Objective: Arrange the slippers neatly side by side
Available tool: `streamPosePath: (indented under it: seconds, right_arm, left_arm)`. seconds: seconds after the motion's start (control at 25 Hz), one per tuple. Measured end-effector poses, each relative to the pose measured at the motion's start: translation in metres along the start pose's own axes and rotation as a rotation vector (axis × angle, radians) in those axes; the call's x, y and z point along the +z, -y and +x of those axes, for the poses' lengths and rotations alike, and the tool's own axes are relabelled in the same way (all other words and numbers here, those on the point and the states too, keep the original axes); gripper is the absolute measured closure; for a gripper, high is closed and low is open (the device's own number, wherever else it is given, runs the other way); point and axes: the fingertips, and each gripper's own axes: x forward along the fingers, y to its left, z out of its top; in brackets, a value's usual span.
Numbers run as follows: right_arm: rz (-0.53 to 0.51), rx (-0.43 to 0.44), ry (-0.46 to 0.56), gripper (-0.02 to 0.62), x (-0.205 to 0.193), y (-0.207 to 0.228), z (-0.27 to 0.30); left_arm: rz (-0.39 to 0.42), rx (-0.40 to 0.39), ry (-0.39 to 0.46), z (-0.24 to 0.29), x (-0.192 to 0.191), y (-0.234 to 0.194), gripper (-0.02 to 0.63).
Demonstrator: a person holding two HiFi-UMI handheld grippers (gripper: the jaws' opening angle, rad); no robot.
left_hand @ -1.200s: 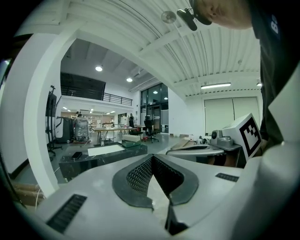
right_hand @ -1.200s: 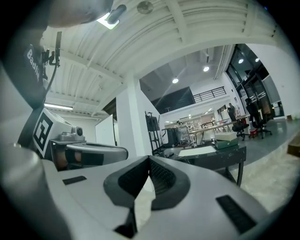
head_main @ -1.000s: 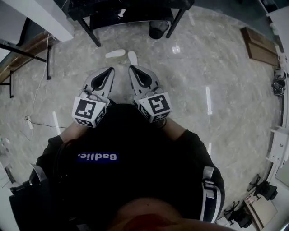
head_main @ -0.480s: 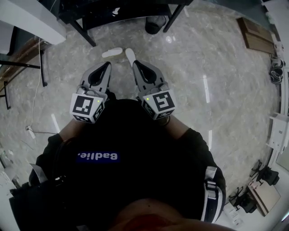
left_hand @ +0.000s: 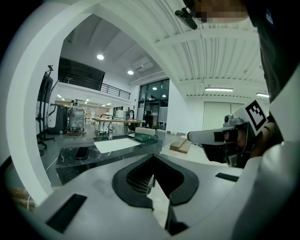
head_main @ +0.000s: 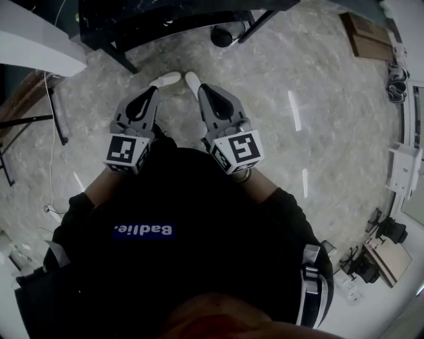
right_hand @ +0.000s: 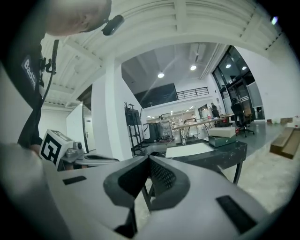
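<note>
Two white slippers lie on the marble floor in the head view. The left slipper (head_main: 165, 79) lies crosswise and the right slipper (head_main: 192, 80) points away, so their near ends form an angle. My left gripper (head_main: 154, 93) is held in front of my body, its tip just short of the left slipper, jaws shut on nothing. My right gripper (head_main: 203, 89) sits beside it, its tip near the right slipper, also shut and empty. Both gripper views look level across the room with the jaw tips meeting (left_hand: 153, 156) (right_hand: 150, 157); neither shows a slipper.
A black-framed table (head_main: 165, 20) stands just beyond the slippers, with a dark round object (head_main: 224, 34) under it. A white desk (head_main: 33, 56) and a cable (head_main: 53, 119) are at the left. Wooden boards (head_main: 366, 36) lie at the far right. The table top (left_hand: 115, 144) holds a white sheet.
The view and both grippers have moved forward. The slippers now sit right at the gripper tips instead of well beyond them. Both grippers stay shut.
</note>
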Motion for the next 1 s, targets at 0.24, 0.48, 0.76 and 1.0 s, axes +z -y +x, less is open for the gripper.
streamPosePath:
  seconds: [0.24,0.48,0.76,1.0]
  right_arm:
    - [-0.005,-0.070,-0.054,0.595,-0.004,-0.006,0.055]
    - [-0.016,-0.123,-0.081,0.595,0.002,-0.006,0.082]
    - [-0.004,-0.168,-0.126,0.595,-0.015,0.014,0.092]
    - [0.031,-0.162,-0.150,0.595,-0.056,0.047,0.086]
  left_arm:
    - [-0.024,-0.061,-0.030,0.025,-0.015,-0.064,0.606]
    - [-0.036,-0.135,-0.084,0.046,-0.026,-0.091,0.606]
    - [-0.048,-0.135,-0.109,0.076,-0.053,-0.116,0.606]
    - [0.047,-0.108,-0.220,0.114,-0.120,-0.112,0.604]
